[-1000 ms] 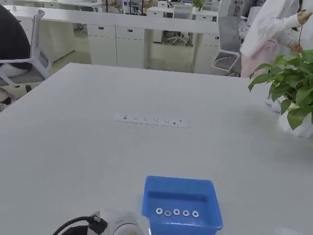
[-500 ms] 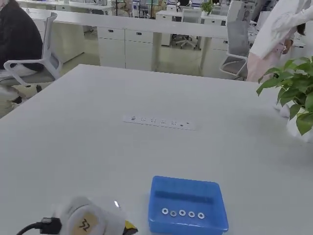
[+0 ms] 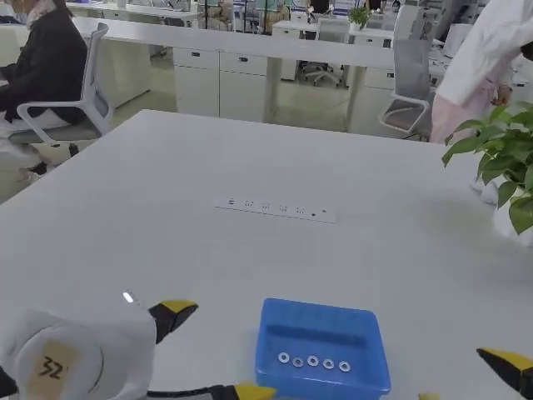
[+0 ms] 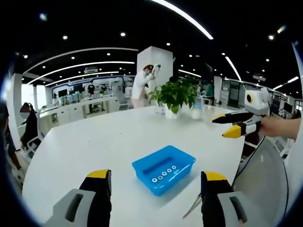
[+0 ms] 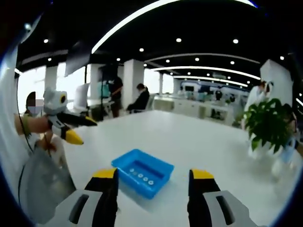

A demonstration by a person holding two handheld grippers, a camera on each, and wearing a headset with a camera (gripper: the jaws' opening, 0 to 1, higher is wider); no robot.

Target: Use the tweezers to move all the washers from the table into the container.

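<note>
A blue container [image 3: 323, 323] sits near the table's front edge with several washers [image 3: 313, 361] in a row on its floor. My left gripper [image 3: 235, 348] hovers just left of it, open, with nothing between its yellow-tipped fingers [image 3: 175, 311]. My right gripper [image 3: 454, 375] comes in at the lower right, open and empty. In the left gripper view the container [image 4: 147, 163] lies ahead between the jaws, the right gripper [image 4: 236, 124] hangs beyond it, and thin metal tweezers [image 4: 192, 211] lie on the table by the right jaw. In the right gripper view the container [image 5: 124, 166] lies ahead, with the left gripper [image 5: 71, 127] off to the left.
A white power strip [image 3: 275, 208] lies mid-table. A potted plant [image 3: 500, 158] stands at the right edge. A person in a white coat [image 3: 487, 58] stands beyond it. Another person [image 3: 42, 58] sits at the far left. Wide bare tabletop [image 3: 166, 192] stretches behind the container.
The left gripper has risen beside the container, its yellow fingers now showing apart. The right gripper's tip has come in at the lower right. The container and washers stay put; the camera shifted.
</note>
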